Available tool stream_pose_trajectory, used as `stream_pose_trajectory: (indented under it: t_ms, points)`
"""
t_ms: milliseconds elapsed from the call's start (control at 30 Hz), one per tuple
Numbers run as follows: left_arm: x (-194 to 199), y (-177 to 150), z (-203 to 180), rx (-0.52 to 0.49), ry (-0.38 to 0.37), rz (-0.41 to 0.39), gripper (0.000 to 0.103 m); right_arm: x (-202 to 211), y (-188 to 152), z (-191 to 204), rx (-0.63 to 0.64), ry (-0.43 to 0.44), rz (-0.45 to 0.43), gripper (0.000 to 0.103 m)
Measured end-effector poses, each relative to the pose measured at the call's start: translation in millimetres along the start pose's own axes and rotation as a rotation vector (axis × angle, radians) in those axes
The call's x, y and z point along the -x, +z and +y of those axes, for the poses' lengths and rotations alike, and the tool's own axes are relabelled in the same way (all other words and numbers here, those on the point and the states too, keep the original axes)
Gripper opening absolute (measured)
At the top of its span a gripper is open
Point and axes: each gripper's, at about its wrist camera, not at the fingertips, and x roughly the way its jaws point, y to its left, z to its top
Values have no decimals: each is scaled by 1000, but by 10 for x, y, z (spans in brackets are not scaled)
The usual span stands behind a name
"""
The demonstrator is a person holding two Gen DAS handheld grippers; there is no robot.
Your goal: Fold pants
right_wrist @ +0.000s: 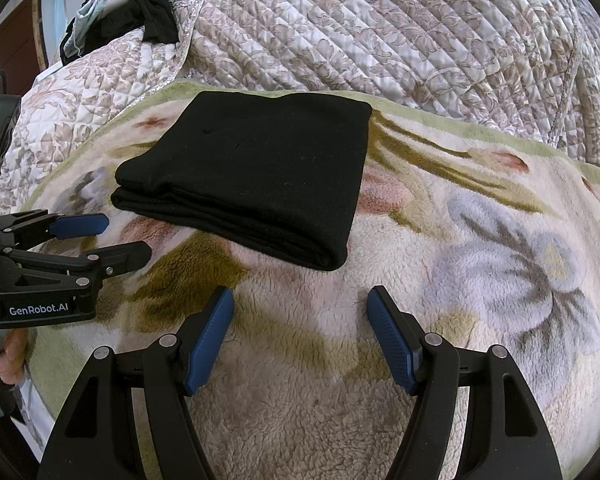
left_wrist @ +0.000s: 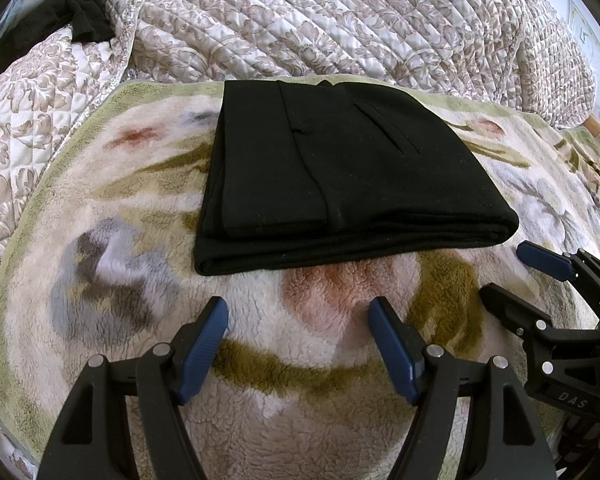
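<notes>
Nearest the left wrist camera, the left tool (left_wrist: 298,316), black-armed with blue ribbed pads, is spread wide and holds nothing; it hovers above a fluffy cream fleece blanket (left_wrist: 340,412) printed with pink, olive and grey-blue flowers. To its right in the same view sits the right tool (left_wrist: 516,272), seen side-on, just beside the near right corner of the pants but not touching them.

In the right wrist view, the right tool (right_wrist: 300,304) is likewise spread wide and empty over the fleece blanket (right_wrist: 440,320). The left tool (right_wrist: 126,236) appears at the left edge, its black body printed "GenRobot.AI", with part of a person's hand showing below it.

Just beyond both tools lie the black fabric pants (left_wrist: 328,168), folded into a thick, neat rectangle of several layers and resting flat on the blanket; a slit pocket and a seam show on the top layer. From the right wrist the pants (right_wrist: 252,172) lie ahead and to the left.

Farther back, a quilted white-and-tan floral bedspread (left_wrist: 320,16) rises behind the blanket. At the far left, dark clothing (right_wrist: 140,20) is heaped on the bedspread (right_wrist: 380,28).
</notes>
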Motion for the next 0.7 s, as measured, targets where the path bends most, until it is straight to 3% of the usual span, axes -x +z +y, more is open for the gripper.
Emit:
stream_pose_trajectory:
  t_ms: [700]
  points:
    - [0,10,4,2,-1,4,76,-2,-5,0,-1,0,-1,70]
